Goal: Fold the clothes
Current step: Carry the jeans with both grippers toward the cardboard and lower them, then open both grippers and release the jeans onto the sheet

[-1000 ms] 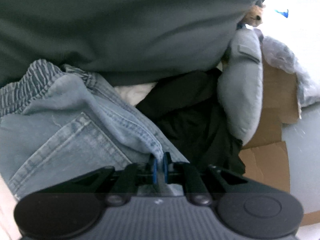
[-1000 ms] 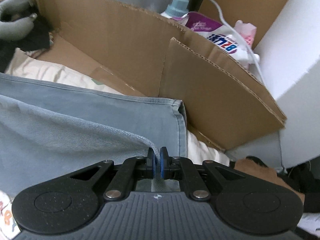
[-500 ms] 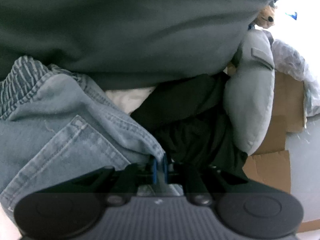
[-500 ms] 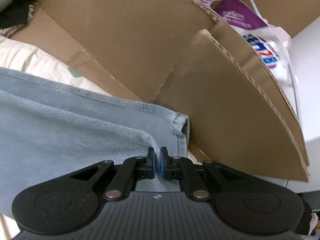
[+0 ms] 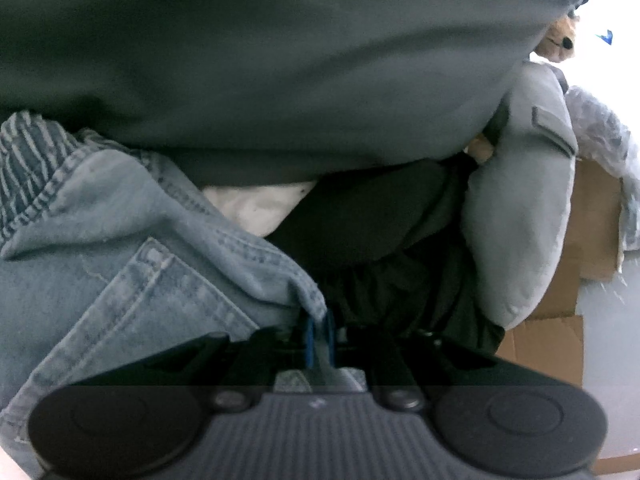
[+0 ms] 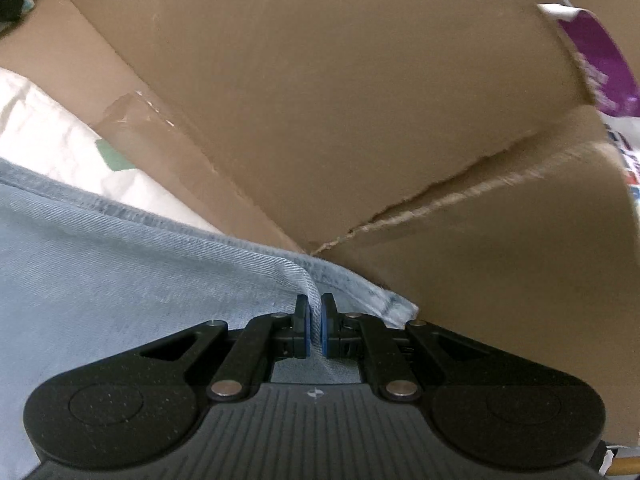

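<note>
left tongs (image 5: pixel 318 332): clamped on jeans (image 5: pixel 120 248) waist edge, lower left | right tongs (image 6: pixel 315 326): clamped on hem, centre | risk: hem may snag cardboard (image 6: pixel 360 100), spoiling the fold

A home: bedding (image 6: pixel 48 136), plush toy (image 5: pixel 558 42), cardboard boxes (image 6: pixel 360 100).

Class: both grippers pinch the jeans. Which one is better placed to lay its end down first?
Probably right: the right gripper pinches the jeans hem above flat denim, while the left gripper holds the waist over piled clothes.
</note>
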